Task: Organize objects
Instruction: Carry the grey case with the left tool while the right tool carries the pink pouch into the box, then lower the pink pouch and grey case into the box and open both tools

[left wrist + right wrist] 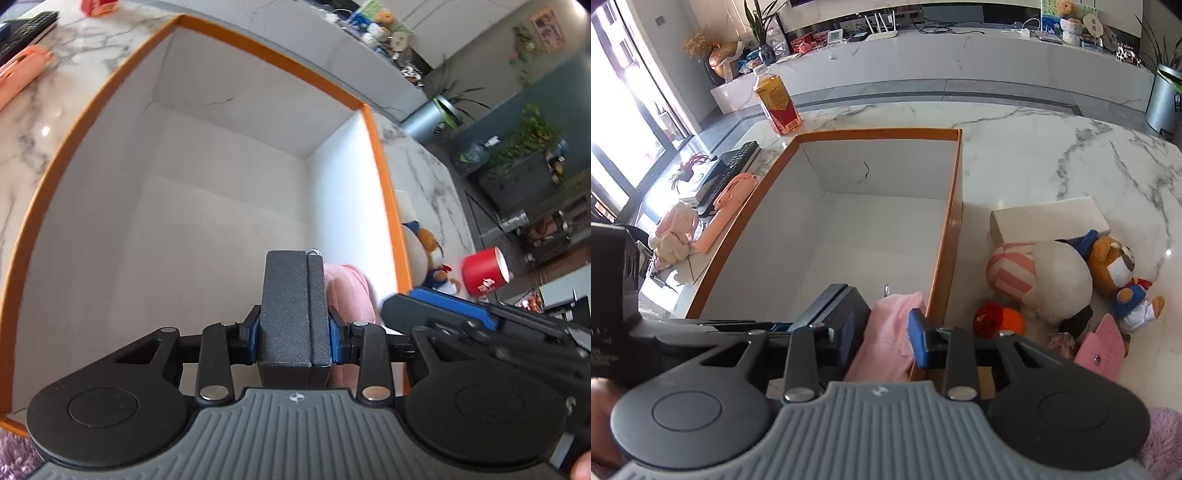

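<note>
A big white box with an orange rim (pixel 92 110) (pixel 879 132) stands on the marble table, its floor bare. My left gripper (pixel 294 325) hangs over the box's near right part, shut on a dark textured case (pixel 291 295) held upright between its blue fingers. Right beside the case, a pink soft pouch (pixel 349 291) (pixel 890 332) with a small metal ring leans against the box's right wall. My right gripper (pixel 882 332) is shut on this pouch. The left gripper's finger (pixel 831 306) shows just left of the pouch in the right wrist view.
Right of the box lie a white plush with a striped hat (pixel 1052 273), a bear (pixel 1108 262), a small doll (pixel 1134 299), a yarn ball (pixel 997 319), a white carton (pixel 1049 218) and a red cup (pixel 484 275). A bottle (pixel 775 103) and remote (pixel 735 162) stand at the left.
</note>
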{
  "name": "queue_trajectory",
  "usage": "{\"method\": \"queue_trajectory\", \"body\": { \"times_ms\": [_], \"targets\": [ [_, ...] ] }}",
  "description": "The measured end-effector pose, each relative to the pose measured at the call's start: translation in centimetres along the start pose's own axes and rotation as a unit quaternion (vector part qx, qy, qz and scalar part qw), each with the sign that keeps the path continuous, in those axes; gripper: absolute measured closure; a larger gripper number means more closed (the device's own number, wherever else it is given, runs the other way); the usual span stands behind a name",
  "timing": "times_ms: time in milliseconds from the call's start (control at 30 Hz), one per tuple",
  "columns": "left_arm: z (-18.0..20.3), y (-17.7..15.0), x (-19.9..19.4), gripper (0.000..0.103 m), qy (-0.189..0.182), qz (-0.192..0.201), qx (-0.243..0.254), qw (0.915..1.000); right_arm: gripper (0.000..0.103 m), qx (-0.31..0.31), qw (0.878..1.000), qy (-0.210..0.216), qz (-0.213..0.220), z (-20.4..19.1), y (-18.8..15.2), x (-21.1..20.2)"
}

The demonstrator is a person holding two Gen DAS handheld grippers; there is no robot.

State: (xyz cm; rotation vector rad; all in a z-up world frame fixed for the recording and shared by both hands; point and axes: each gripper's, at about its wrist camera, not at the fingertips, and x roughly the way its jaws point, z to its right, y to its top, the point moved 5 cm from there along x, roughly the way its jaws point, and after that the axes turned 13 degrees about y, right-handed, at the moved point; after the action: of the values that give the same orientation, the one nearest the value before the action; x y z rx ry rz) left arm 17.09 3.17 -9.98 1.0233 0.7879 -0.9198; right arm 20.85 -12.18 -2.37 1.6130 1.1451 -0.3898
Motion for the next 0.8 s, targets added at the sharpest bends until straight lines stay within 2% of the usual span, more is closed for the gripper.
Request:
{"method": "queue_trajectory", "body": {
  "times_ms": [67,100,167,333,367,433,467,600,667,700,733,800],
  "targets": [
    [-0.1,-0.2,0.1,0.064,0.037,0.005,0.021,0.9991,0.068,-0.015,1.0,-0.005,-0.001,-0.2,-0.2,-0.3],
    [0.0,-0.5,0.3,0.064,0.04,-0.002,0.029,0.9988,0.068,-0.021,1.0,-0.007,-0.002,-0.2,-0.3,-0.4],
    [0.2,-0.8,0.7,0.064,0.027,-0.013,0.031,0.9991,0.068,-0.037,0.999,-0.021,-0.007,-0.3,-0.7,-0.5],
    [0.4,-1.0,0.5,0.064,0.029,-0.005,0.04,0.9988,0.067,-0.065,0.997,-0.035,-0.024,-0.4,-2.0,-0.1],
    [0.3,-1.1,0.6,0.064,0.029,-0.007,0.039,0.9988,0.059,-0.064,0.997,-0.039,-0.027,-0.2,-2.3,0.0],
    [0.2,-1.4,1.2,0.065,0.034,-0.023,0.042,0.9983,0.051,-0.059,0.997,-0.045,-0.033,0.2,-2.7,0.3],
    [0.1,-1.6,1.6,0.064,0.036,-0.032,0.044,0.9978,0.051,-0.051,0.997,-0.041,-0.038,0.5,-2.9,0.5],
    [0.3,-1.6,1.3,0.064,0.029,-0.012,0.042,0.9986,0.049,0.007,0.999,0.01,-0.049,1.5,-3.4,1.1],
    [0.2,-1.6,1.0,0.062,0.024,-0.008,0.042,0.9988,0.048,0.013,0.999,0.013,-0.048,1.6,-3.6,1.4],
    [0.1,-1.6,0.8,0.058,0.023,-0.005,0.039,0.9989,0.049,0.015,0.999,0.014,-0.048,1.7,-3.6,1.6],
    [0.0,-1.5,0.5,0.049,0.021,-0.001,0.034,0.9992,0.049,0.019,0.999,0.015,-0.048,1.8,-3.6,1.7],
    [-0.5,-1.2,-0.2,0.044,0.013,0.008,0.018,0.9997,0.052,0.03,0.998,0.014,-0.048,2.2,-3.8,1.9]
  ]
}}
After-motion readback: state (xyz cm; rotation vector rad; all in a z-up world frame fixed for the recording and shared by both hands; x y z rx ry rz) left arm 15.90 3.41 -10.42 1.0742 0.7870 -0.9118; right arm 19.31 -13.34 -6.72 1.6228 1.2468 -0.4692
